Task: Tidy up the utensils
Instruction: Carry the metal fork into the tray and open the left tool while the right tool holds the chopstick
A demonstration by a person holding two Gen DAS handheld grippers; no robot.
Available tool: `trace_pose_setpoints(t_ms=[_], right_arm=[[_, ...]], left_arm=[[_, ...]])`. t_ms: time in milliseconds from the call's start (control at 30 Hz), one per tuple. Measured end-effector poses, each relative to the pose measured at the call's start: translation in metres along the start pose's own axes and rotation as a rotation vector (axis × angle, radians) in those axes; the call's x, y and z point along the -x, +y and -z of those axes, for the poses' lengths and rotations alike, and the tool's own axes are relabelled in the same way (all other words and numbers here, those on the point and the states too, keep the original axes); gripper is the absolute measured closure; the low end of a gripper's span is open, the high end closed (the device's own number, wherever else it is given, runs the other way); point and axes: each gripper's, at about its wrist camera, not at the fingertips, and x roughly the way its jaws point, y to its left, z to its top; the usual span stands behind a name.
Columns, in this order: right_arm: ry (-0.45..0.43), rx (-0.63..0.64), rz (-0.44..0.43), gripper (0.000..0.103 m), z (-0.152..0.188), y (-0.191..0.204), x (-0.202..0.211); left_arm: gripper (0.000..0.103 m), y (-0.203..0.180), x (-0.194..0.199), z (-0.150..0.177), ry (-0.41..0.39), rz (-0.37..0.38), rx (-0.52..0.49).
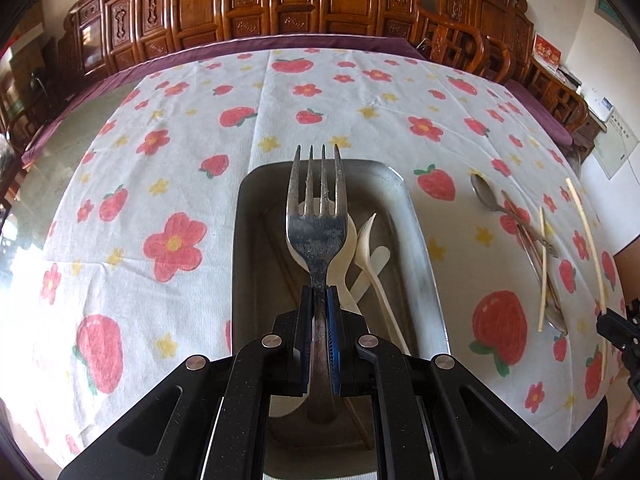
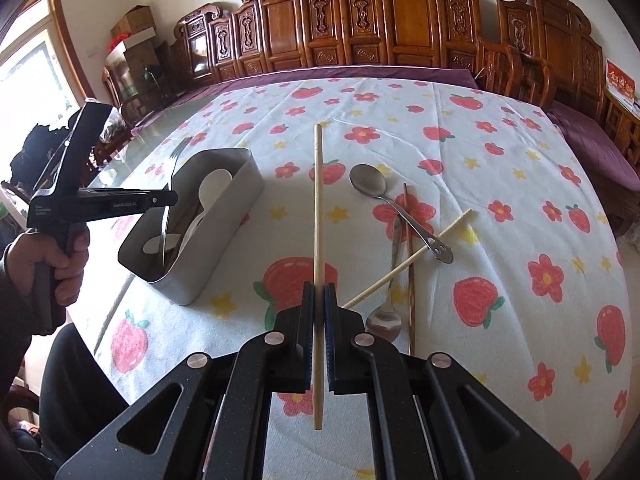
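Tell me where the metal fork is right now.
The metal fork is clamped in the left gripper, tines forward, held over the grey metal tray that holds white plastic spoons.

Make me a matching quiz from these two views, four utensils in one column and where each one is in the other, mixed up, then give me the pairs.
Things:
1. fork
2. white spoons
3. metal spoons
4. pale chopstick, upright in the right wrist view

Places:
A. lying on the tablecloth
B. clamped in the right gripper
C. clamped in the left gripper, over the tin
D. lying inside the tin

Pairs: 1-C, 2-D, 3-A, 4-B
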Motion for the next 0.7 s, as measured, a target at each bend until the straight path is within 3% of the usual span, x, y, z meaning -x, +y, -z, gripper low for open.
trace_pose_setpoints(t_ms=[533, 700], right_arm=[[0.018, 0.002, -0.010, 0.097, 0.002, 0.002, -0.009], [0.019, 0.017, -0.017, 0.097, -0.001, 0.013, -0.010]], left_arm=[[0.097, -0.003, -0.027, 0.013, 0.070, -0.008, -0.007], [0.096, 0.000, -0.014, 0.014, 0.043, -0.004, -0.009]])
